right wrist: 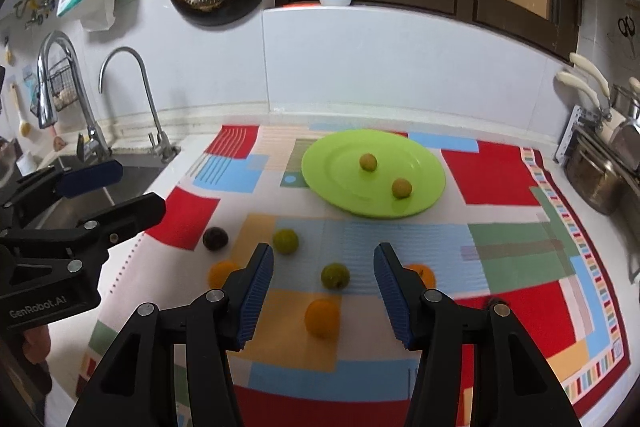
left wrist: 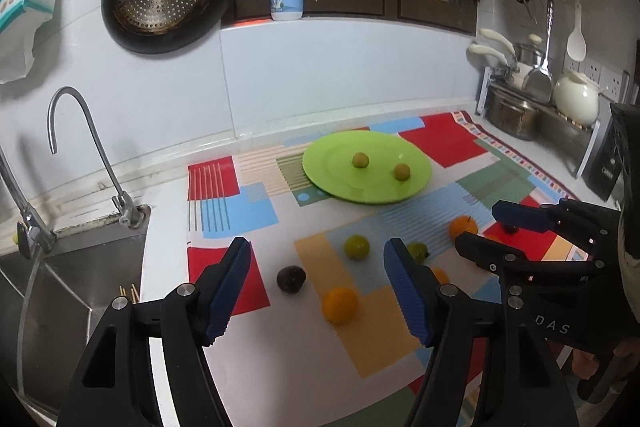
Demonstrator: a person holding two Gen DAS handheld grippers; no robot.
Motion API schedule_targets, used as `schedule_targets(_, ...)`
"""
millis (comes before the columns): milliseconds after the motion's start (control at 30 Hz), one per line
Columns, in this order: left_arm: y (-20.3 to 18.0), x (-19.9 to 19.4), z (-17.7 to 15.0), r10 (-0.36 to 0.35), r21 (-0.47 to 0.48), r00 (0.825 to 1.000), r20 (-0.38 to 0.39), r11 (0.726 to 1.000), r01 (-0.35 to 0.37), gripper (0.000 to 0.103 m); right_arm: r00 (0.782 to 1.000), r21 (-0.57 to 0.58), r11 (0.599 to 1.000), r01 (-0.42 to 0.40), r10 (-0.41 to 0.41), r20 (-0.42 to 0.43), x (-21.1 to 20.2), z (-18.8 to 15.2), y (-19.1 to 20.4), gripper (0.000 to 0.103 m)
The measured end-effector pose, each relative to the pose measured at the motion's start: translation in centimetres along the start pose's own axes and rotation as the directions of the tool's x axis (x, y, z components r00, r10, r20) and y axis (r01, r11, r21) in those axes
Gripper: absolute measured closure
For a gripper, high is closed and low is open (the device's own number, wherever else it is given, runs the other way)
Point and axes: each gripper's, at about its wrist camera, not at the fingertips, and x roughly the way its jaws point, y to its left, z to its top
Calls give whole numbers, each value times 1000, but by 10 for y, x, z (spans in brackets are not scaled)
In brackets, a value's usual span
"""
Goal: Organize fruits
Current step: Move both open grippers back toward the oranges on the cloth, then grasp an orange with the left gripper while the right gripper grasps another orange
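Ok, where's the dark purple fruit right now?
The dark purple fruit lies on the patterned mat, left of a green fruit and above an orange in the right wrist view, toward the sink side.

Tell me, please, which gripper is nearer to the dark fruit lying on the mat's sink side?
Left. The left gripper hovers open just above the dark fruit; the right gripper is open farther off, over the green fruit and orange.

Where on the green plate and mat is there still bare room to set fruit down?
The green plate is bare across its left half and near rim; two small yellow-green fruits sit right of centre. The mat is bare right of the plate. It is crowded in front: oranges, green fruits and a dark fruit cluster there.
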Motion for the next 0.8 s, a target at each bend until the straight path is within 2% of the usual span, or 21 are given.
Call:
schedule_targets(367, -5, 26, -23, -40, 51, 997, -71, 998, 44, 35, 996, 35, 999, 1, 2, -85, 19, -27, 1, 50)
schedule_targets(800, -7, 63, -46, -64, 59, 984, -168, 995, 75, 36, 985, 71, 997, -9, 21, -170, 51, -47, -3, 50)
